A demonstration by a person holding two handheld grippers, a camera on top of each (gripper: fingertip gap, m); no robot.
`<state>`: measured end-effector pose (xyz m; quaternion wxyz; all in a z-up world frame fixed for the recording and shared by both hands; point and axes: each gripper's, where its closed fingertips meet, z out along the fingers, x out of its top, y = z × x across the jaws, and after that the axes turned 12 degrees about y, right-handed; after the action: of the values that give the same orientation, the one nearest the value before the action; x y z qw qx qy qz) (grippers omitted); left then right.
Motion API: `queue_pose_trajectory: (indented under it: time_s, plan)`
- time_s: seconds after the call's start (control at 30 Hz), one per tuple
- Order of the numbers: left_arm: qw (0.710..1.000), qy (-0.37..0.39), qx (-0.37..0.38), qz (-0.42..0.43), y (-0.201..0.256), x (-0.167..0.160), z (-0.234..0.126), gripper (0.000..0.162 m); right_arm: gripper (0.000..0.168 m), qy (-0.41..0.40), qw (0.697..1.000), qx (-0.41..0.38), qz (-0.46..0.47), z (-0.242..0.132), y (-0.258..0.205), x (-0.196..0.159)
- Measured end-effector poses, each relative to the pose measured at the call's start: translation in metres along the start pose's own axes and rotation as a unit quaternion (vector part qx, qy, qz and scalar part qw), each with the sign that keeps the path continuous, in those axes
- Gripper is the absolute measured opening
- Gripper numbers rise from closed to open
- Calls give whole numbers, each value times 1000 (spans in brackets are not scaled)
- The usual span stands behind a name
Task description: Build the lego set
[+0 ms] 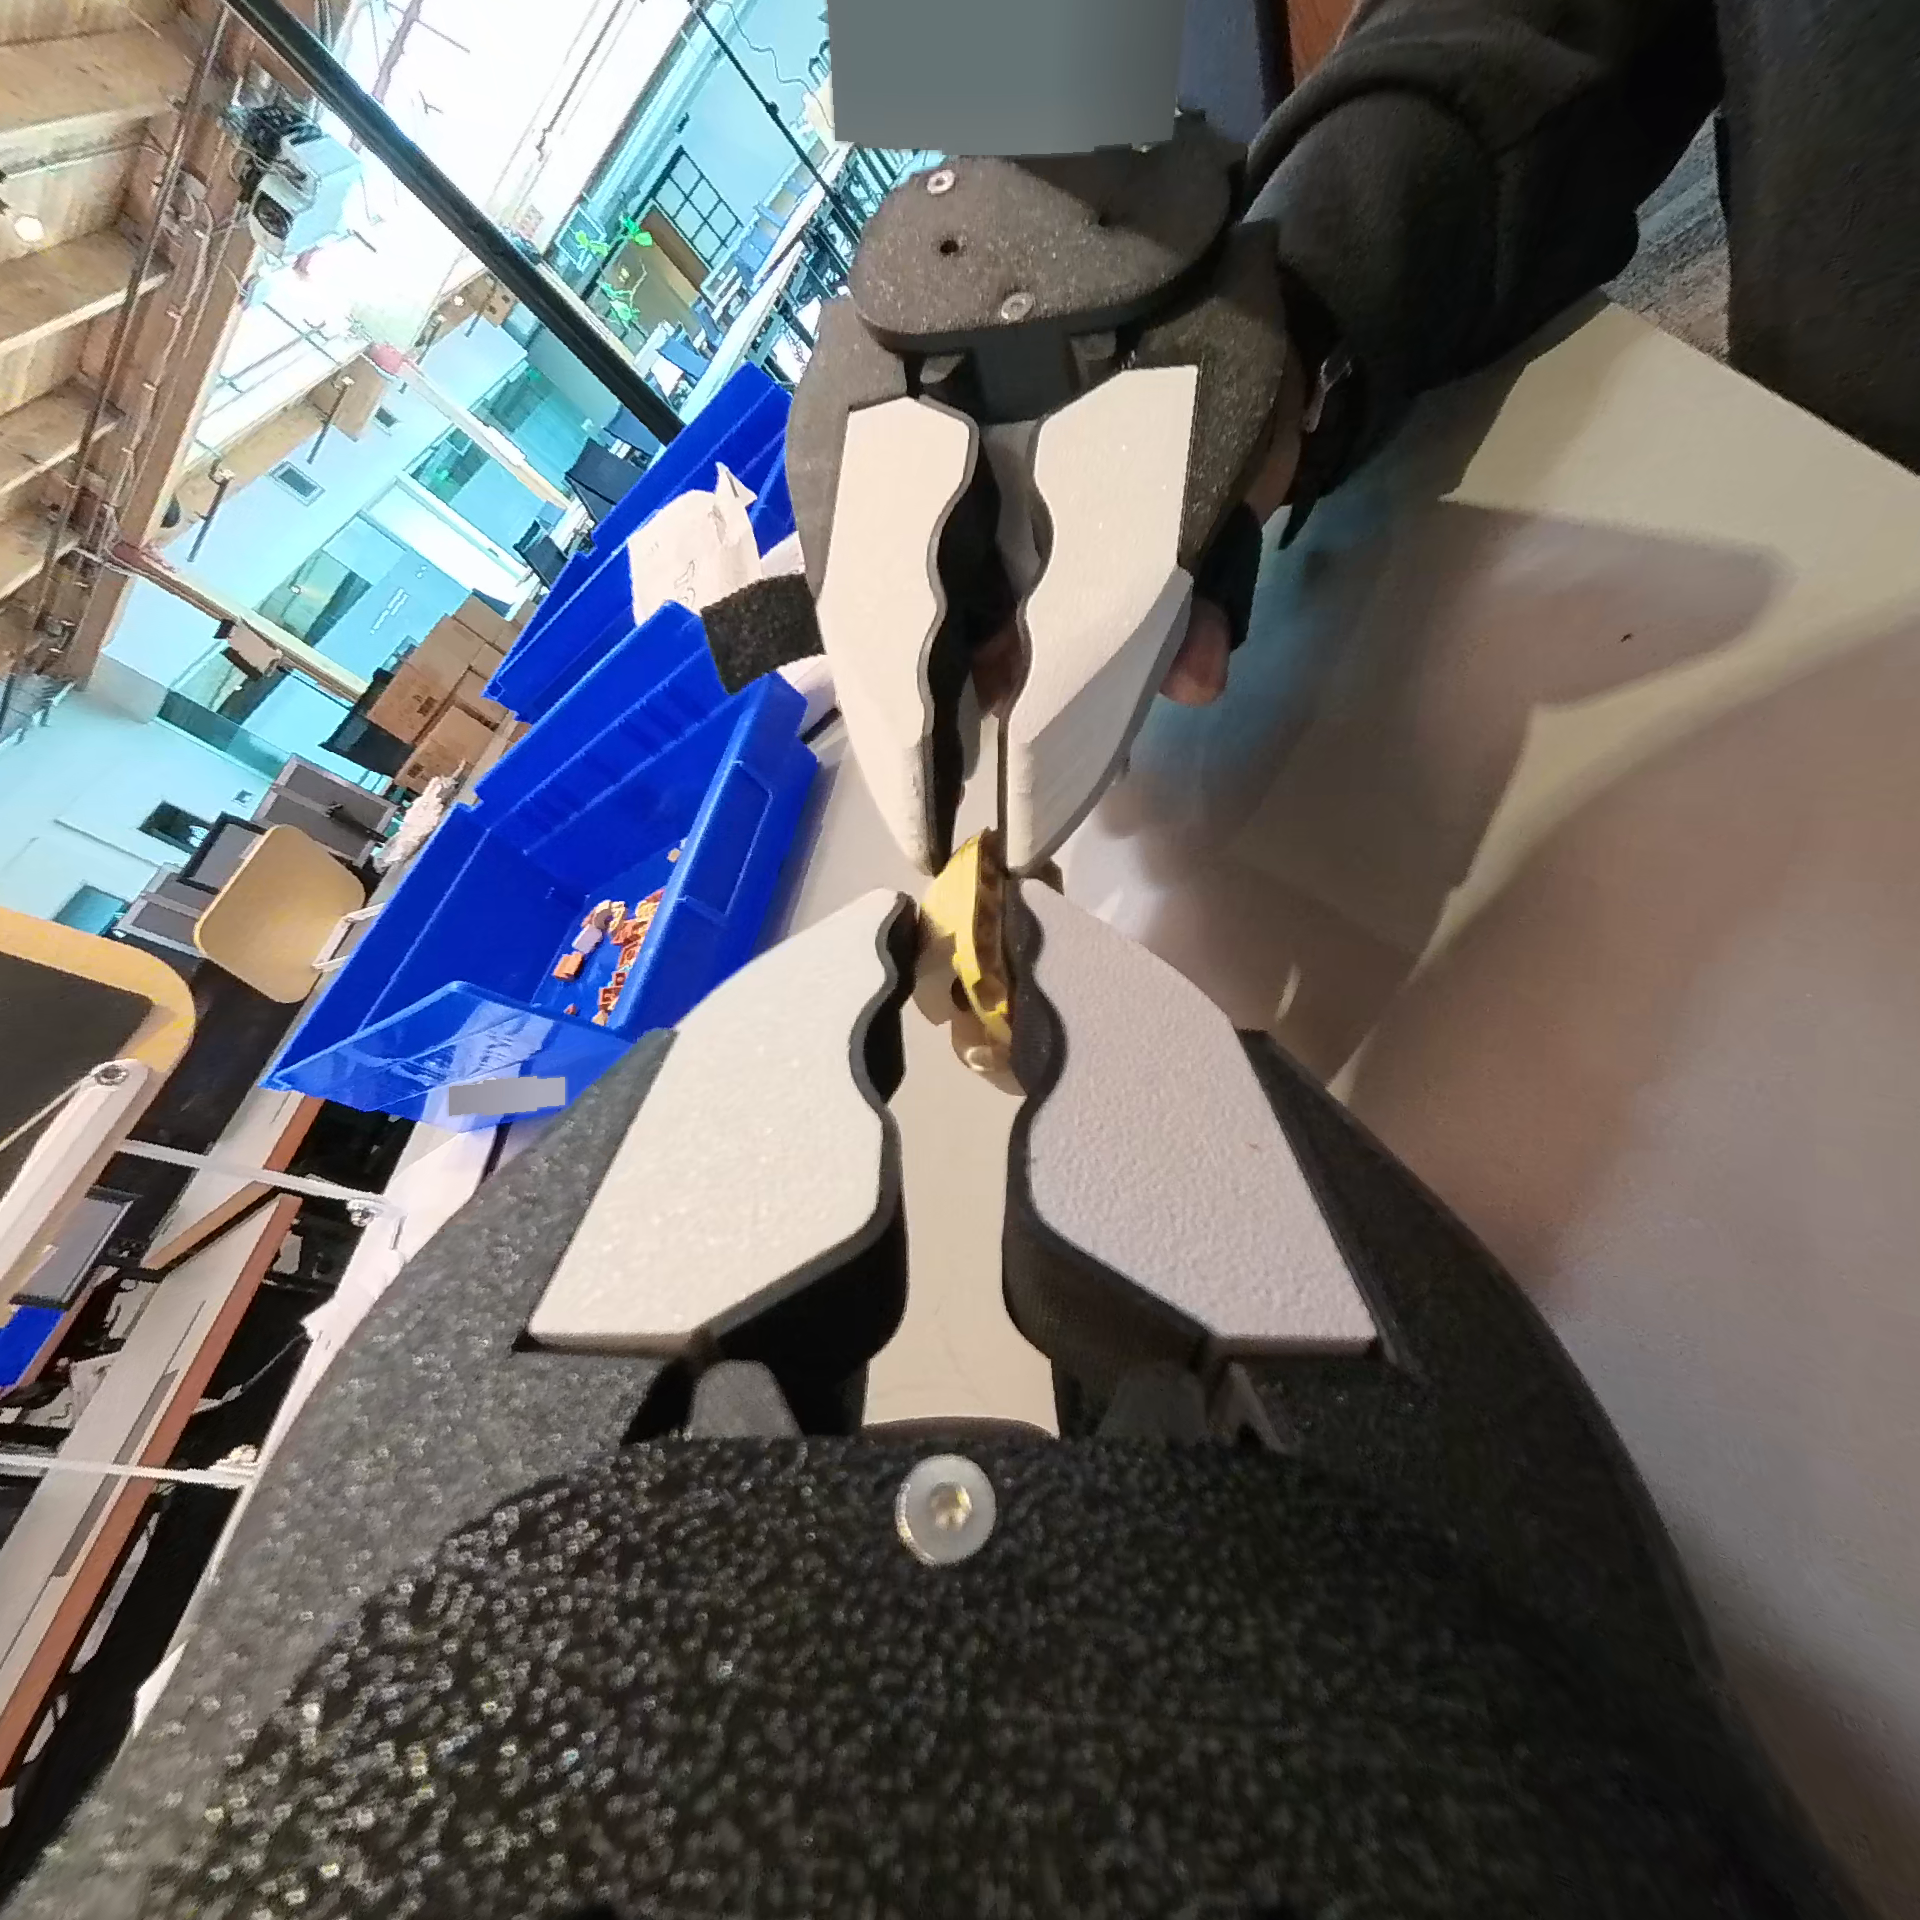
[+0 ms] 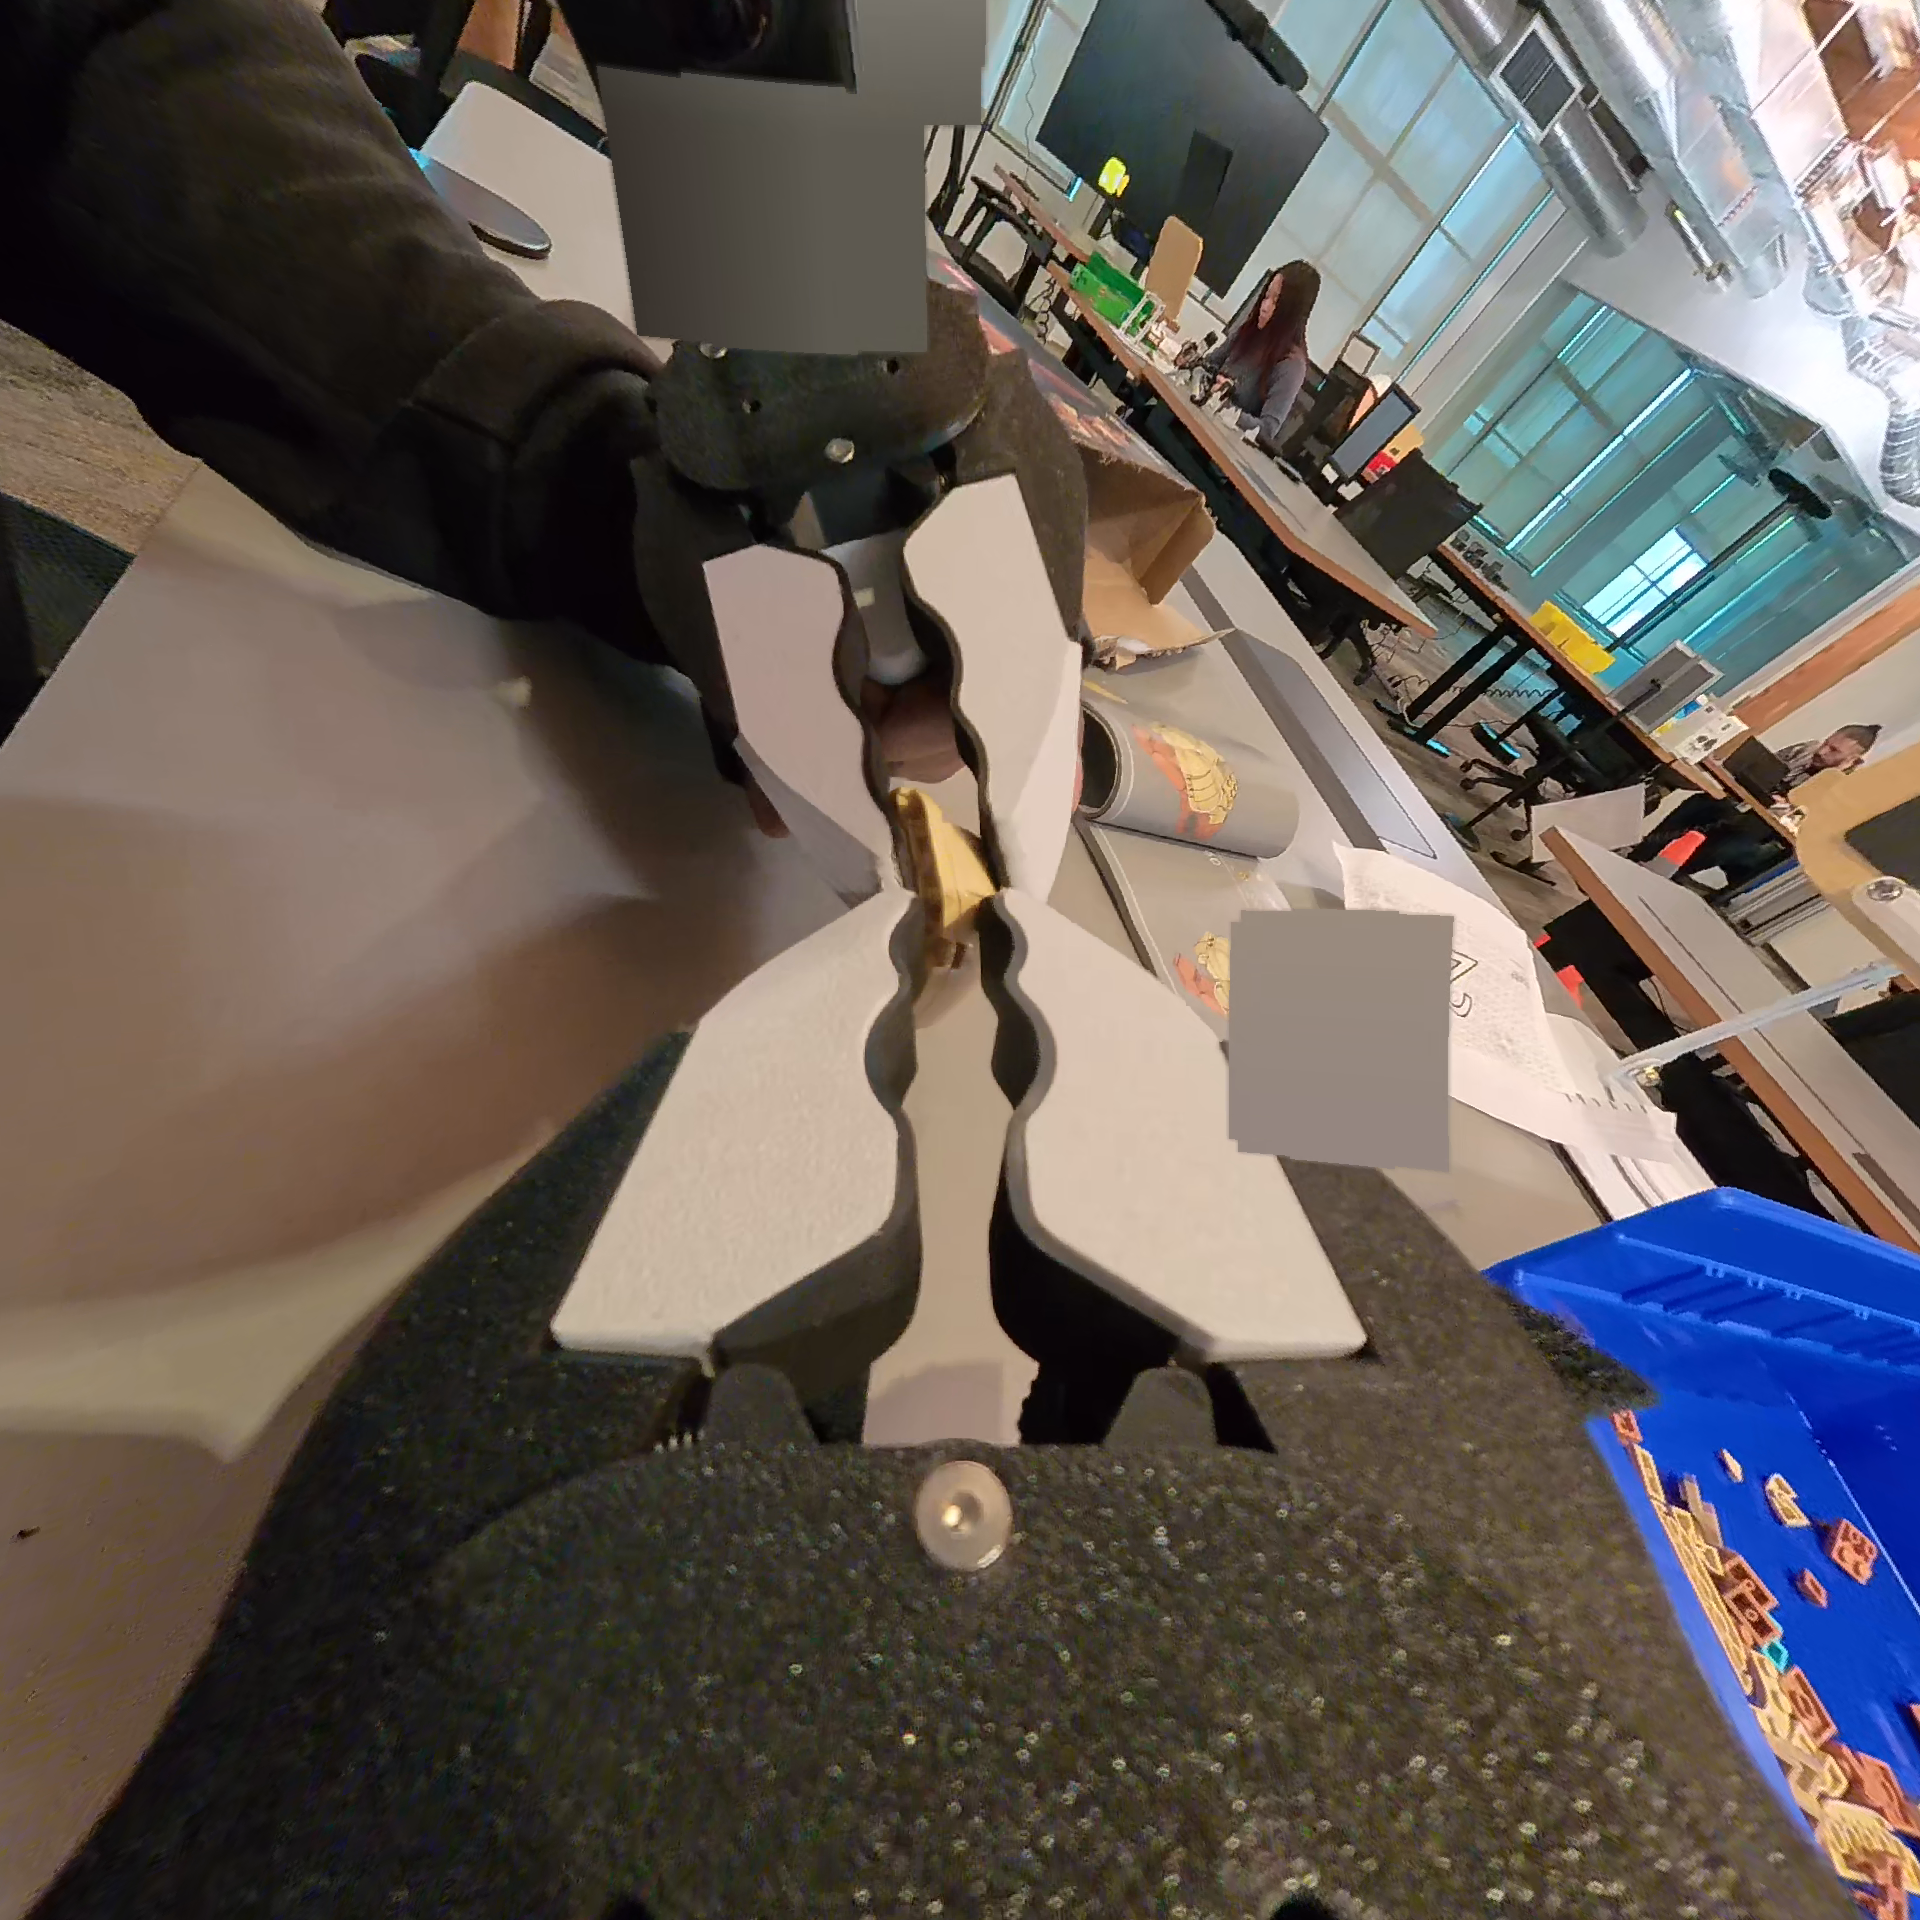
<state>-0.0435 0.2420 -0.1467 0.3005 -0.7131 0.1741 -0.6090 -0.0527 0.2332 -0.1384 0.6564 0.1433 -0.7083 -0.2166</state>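
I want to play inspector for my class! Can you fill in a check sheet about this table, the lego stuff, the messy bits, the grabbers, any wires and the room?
Surface: pale grey table, mostly bare near the grippers.
Job's things: small yellow lego piece held off the table between both grippers; blue bin with loose orange pieces.
Clutter: instruction booklet, white papers, cardboard box.
Grippers: left gripper and right gripper face each other, both shut on the piece.
Cables: nothing seen on this table.
Surroundings: desks, windows, dark wall screen.

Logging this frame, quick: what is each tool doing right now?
Left tool: closed on the yellow lego assembly.
Right tool: closed on the same yellow lego assembly, from the opposite side.
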Motion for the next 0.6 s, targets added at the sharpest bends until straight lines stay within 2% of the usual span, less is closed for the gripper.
queue_pose_trajectory:
  time_s: [0.23, 0.47, 0.53, 0.6]
  plan:
    - [1000, 11, 23, -2, -9, 1, 0, 16, 12, 25, 999, -19, 13, 0, 8, 2]
    - [999, 17, 34, 15, -13, 0, -4, 17, 33, 23, 996, -3, 84, 2, 8, -3]
    - [999, 18, 29, 20, -11, 1, -3, 17, 32, 20, 996, 2, 89, 3, 6, -4]
    - [999, 20, 24, 21, -9, 1, -2, 17, 23, 19, 996, 3, 87, 3, 5, -5]
